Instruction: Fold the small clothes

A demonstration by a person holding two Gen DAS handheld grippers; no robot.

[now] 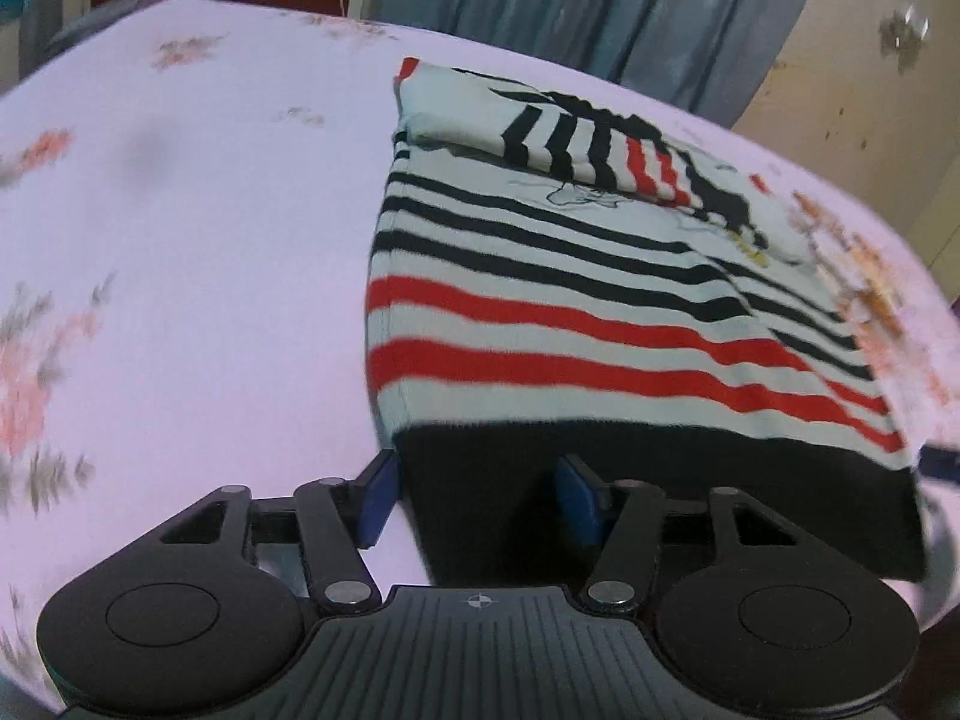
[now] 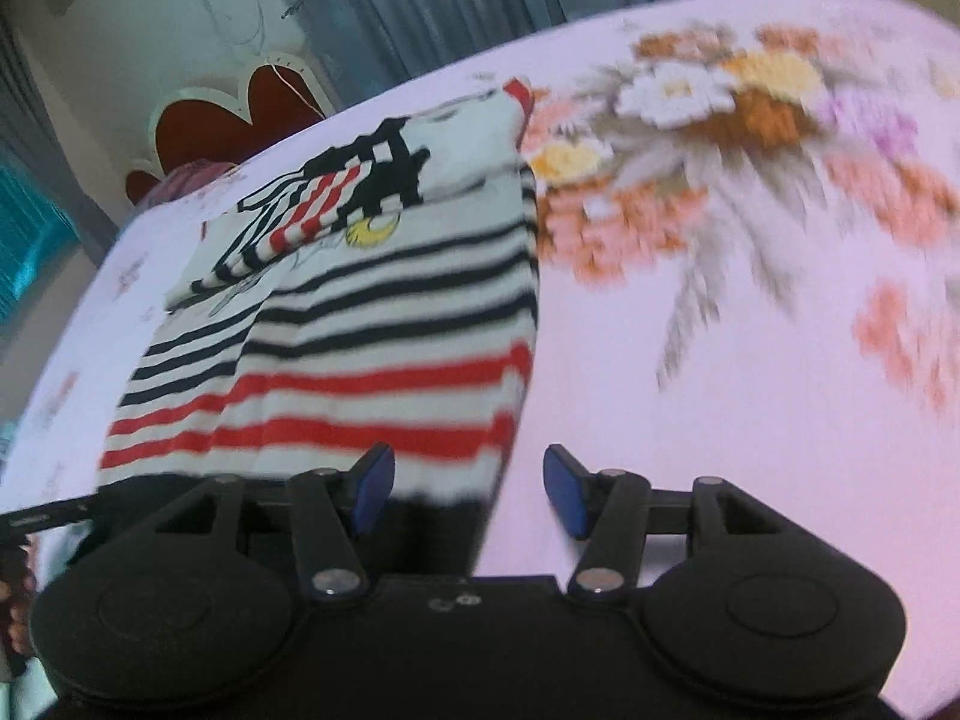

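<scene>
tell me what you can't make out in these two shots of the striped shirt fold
- Left wrist view: the near part of the striped shirt black hem band is hidden behind the left gripper; whether the open fingers touch the cloth is unclear.
- Right wrist view: the hem's near edge sits behind the right gripper.
- Both views: the printed figure near the collar is too blurred to identify.
- Right wrist view: the bedsheet flowers are smeared.

Both claws are spread wide right now: left claw (image 1: 477,495) and right claw (image 2: 468,489) each show a clear gap between the blue pads (image 1: 378,495).
</scene>
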